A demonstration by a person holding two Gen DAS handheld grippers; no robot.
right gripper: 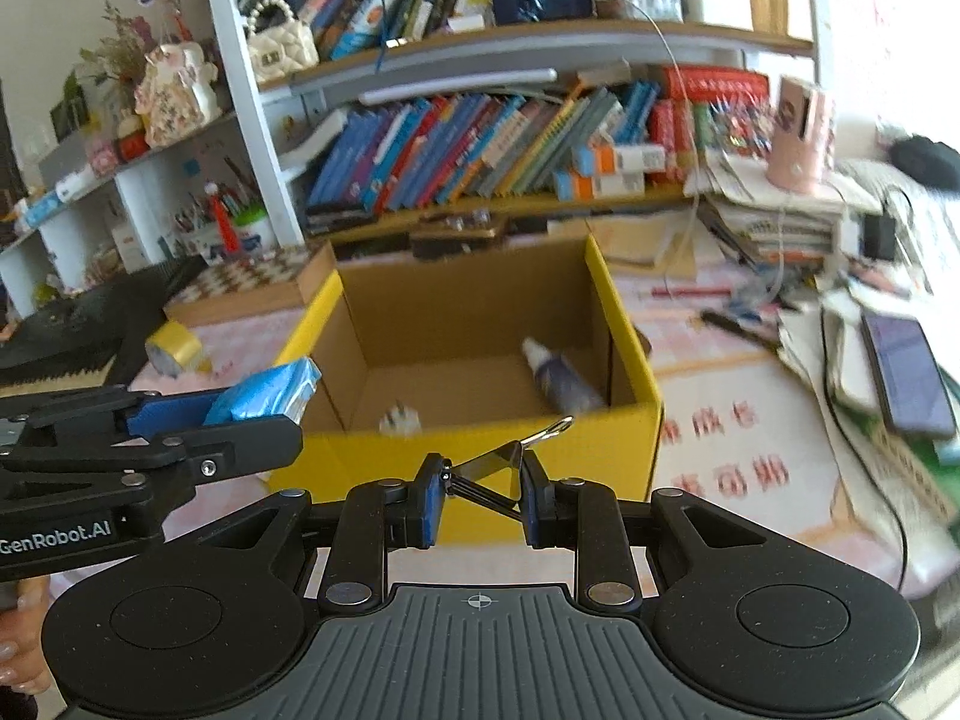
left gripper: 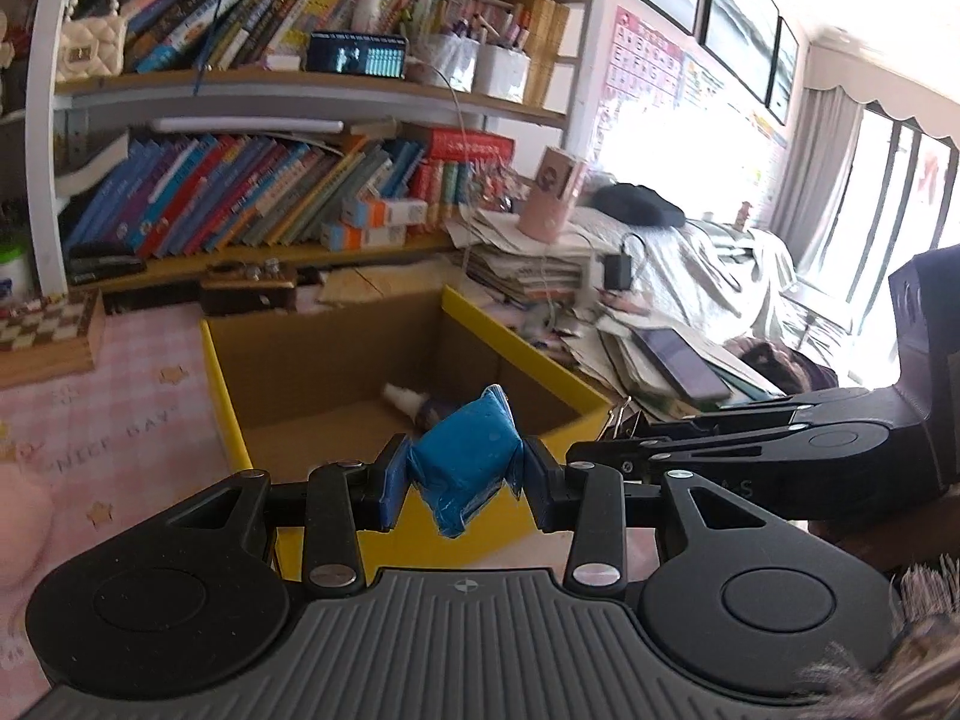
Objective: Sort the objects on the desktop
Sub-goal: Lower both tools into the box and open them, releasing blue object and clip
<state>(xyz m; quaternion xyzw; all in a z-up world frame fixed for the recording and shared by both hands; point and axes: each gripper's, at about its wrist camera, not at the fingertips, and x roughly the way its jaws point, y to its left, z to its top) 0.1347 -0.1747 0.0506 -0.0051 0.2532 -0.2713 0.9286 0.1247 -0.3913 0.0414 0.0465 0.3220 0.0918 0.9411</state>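
Left gripper (left gripper: pixel 462 474) clamped across soft, light blue packet (left gripper: pixel 465 450); right gripper (right gripper: pixel 483 501) clenched on stiff, springy binder clip (right gripper: pixel 489 471), near yellow box (right gripper: pixel 624 324).

The left claw (left gripper: pixel 465 480) is black with blue pads and holds a glossy bright blue packet (left gripper: pixel 468 456). The right claw (right gripper: pixel 483 498) is black too, with blue pads, and holds a black binder clip (right gripper: pixel 489 471) with silver wire handles. The cardboard box (right gripper: pixel 624 330) is yellow outside and plain brown inside; in it lies a dark purple bottle (right gripper: pixel 561 381) with a white cap. The desk (left gripper: pixel 120 420) wears a pale pink checked cloth with small gold stars. A brown-and-cream chequered chessboard (left gripper: pixel 42 324) and a yellow tape roll (right gripper: pixel 174 348) sit nearby.
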